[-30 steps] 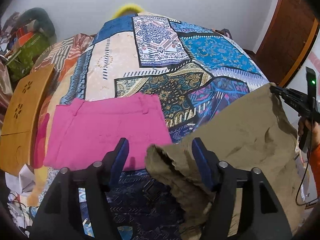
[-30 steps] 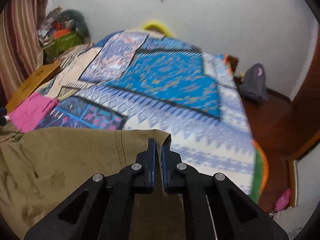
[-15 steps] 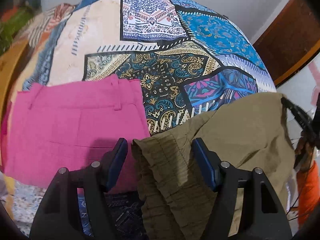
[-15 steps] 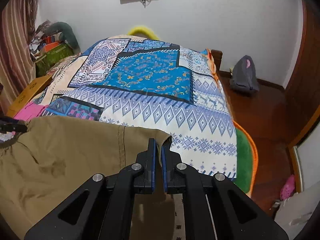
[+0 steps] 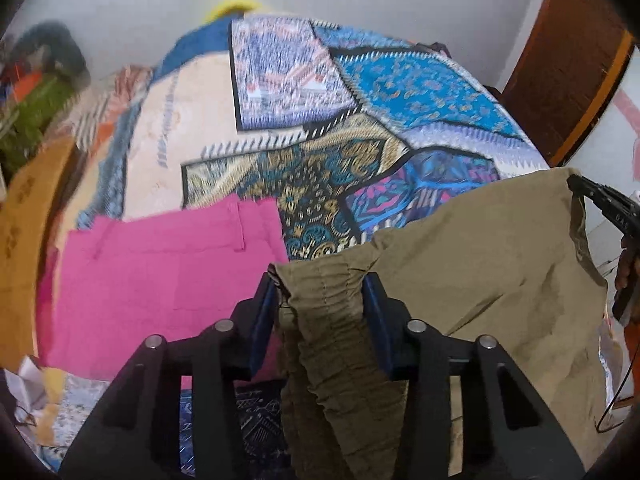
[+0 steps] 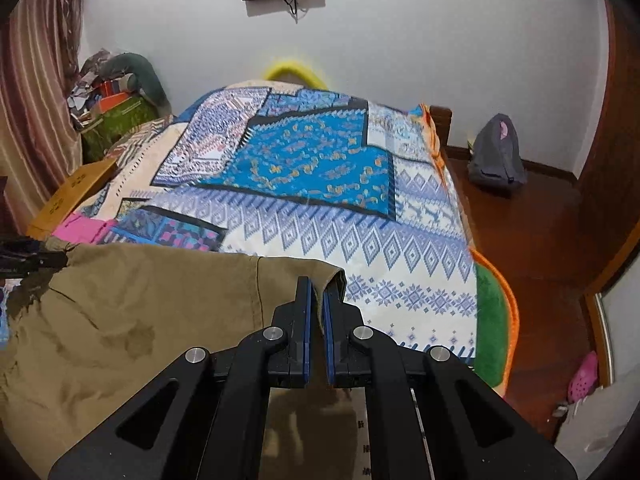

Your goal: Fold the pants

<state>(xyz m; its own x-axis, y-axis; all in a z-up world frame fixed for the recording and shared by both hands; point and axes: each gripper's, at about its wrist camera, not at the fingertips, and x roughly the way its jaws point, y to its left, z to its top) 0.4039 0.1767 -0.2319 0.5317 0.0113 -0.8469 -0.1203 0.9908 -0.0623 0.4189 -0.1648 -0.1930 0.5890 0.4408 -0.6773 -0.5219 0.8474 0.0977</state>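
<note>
While the left claw (image 5: 320, 300) closes around the gathered waistband, the right claw (image 6: 315, 304) is clamped on the olive pants' (image 5: 480, 264) other corner. The cloth looks soft and limp, so it's best held by its edges.

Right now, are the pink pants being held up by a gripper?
No, the pink pants lie flat on the bed; the left gripper is closing on the olive pants instead.

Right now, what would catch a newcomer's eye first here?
The olive-brown pants hang stretched between both grippers over the patchwork bedspread. The left gripper is closing on the gathered waistband, while the right gripper pinches a corner. Folded bright pink pants lie left.
</note>
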